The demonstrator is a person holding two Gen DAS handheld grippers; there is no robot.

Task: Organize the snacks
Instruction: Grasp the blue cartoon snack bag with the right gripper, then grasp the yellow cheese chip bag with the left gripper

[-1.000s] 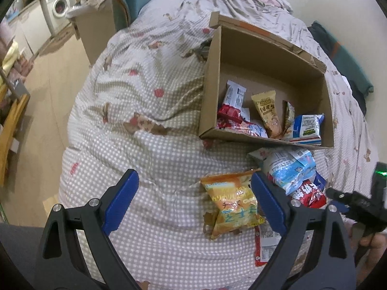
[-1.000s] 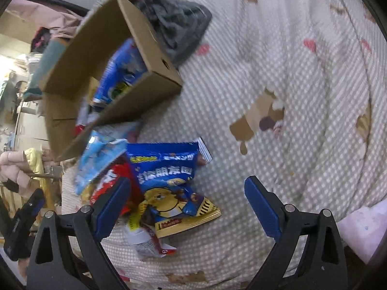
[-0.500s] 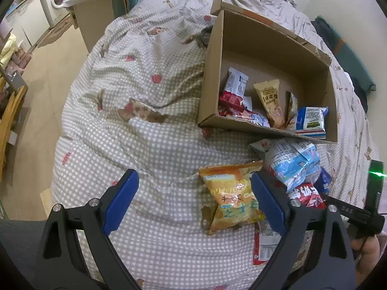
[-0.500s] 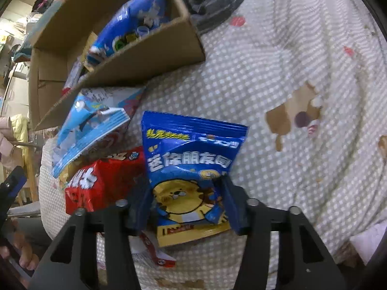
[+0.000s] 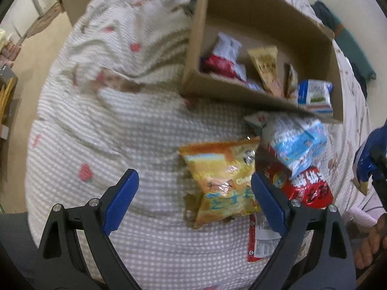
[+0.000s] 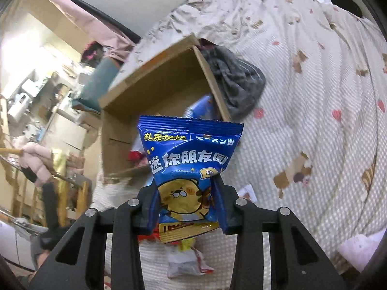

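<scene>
Right gripper (image 6: 185, 199) is still squeezing down on the blue snack bag (image 6: 189, 159), left gripper (image 5: 193, 193) wide open over the orange bag (image 5: 223, 181) — next it probably needs carrying into the cardboard box (image 6: 154, 89).

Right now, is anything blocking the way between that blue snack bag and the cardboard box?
Nothing visible. The right tongs are closing on the blue bag, lifted clear of the bed, and the box behind it stands open-topped.

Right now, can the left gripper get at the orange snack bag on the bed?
Probably yes. The left gripper is open above the orange snack bag, and nothing covers the bag. Its right finger overlaps the bag's edge beside the red packet.
</scene>
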